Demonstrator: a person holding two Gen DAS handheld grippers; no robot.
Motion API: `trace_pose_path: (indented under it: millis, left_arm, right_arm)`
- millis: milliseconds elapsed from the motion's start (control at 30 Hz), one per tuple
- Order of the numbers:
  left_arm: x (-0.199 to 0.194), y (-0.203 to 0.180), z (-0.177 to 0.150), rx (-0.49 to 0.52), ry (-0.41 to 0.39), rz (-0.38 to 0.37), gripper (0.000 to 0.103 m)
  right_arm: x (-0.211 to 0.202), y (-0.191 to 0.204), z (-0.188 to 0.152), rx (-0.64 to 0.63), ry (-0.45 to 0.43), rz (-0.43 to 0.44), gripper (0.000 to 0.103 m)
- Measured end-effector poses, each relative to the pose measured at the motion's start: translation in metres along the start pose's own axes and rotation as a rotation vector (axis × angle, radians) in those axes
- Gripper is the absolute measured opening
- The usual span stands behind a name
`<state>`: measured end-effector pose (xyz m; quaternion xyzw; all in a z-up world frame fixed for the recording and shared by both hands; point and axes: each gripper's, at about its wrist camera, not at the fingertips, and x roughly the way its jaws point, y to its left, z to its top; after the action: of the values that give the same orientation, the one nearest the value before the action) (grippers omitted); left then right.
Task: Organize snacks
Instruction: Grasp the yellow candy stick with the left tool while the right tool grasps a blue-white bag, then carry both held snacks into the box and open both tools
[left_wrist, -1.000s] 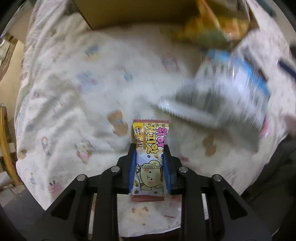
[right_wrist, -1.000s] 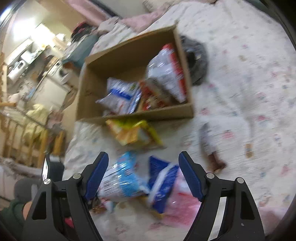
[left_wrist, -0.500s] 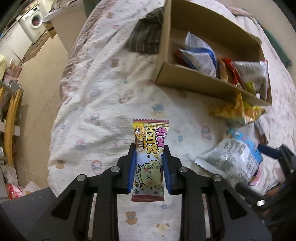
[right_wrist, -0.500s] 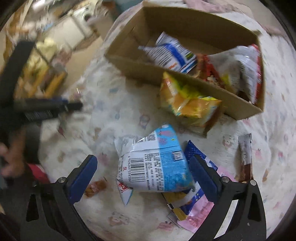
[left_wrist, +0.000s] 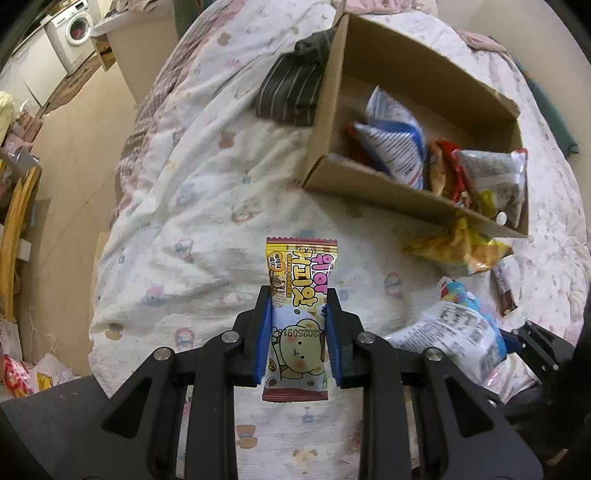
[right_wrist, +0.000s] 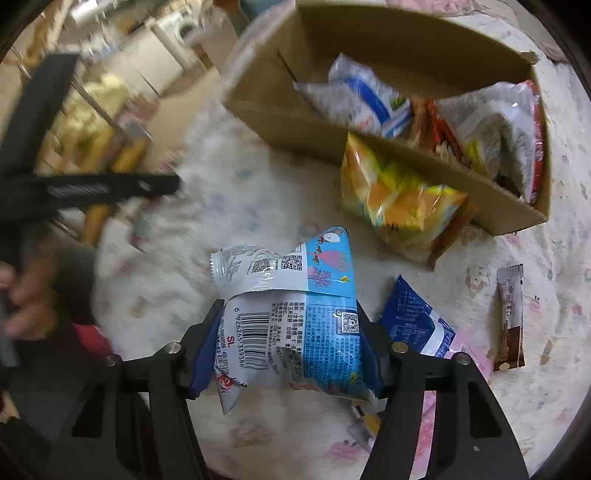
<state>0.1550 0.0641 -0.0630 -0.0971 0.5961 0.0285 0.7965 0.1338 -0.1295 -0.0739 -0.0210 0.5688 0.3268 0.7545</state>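
My left gripper (left_wrist: 298, 295) is shut on a yellow cookie packet (left_wrist: 299, 291) with a bear on it, held above the bed. My right gripper (right_wrist: 290, 308) is shut on a blue and white snack bag (right_wrist: 291, 314), low over the bedspread. The cardboard box (left_wrist: 373, 192) stands at the far right and holds several snack bags (left_wrist: 391, 144); it also shows in the right wrist view (right_wrist: 291, 114). A yellow-orange chip bag (right_wrist: 395, 199) leans on the box's front wall.
A dark blue packet (right_wrist: 413, 321), a pink packet (right_wrist: 469, 350) and a brown bar (right_wrist: 509, 317) lie on the bedspread to the right. Dark striped cloth (left_wrist: 295, 88) lies left of the box. The bed's edge drops to the floor (left_wrist: 74, 155) at left.
My right gripper has closed on the blue and white bag, which was lying between open jaws. My left gripper has risen and moved back with the cookie packet still held.
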Motion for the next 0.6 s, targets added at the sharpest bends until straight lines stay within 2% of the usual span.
trace_pose_path:
  millis: [133,367,500,600]
  left_arm:
    - [-0.012,-0.008,0.001,0.039,-0.054,0.031,0.023]
    - [-0.044,-0.016,0.017,0.029,-0.055,0.018,0.023]
    - [-0.059,-0.035,0.035,0.079,-0.106,0.019,0.023]
    - [-0.059,-0.048,0.051,0.114,-0.119,0.012,0.023]
  right_arm:
    - [-0.033,-0.009,0.006,0.037,-0.113,0.053,0.063]
    - [-0.078,-0.028,0.012,0.132,-0.275,0.083,0.063]
    - [-0.101,-0.037,0.017,0.168,-0.347,0.084,0.063]
    - [-0.106,-0.050,0.029,0.215,-0.364,0.081,0.063]
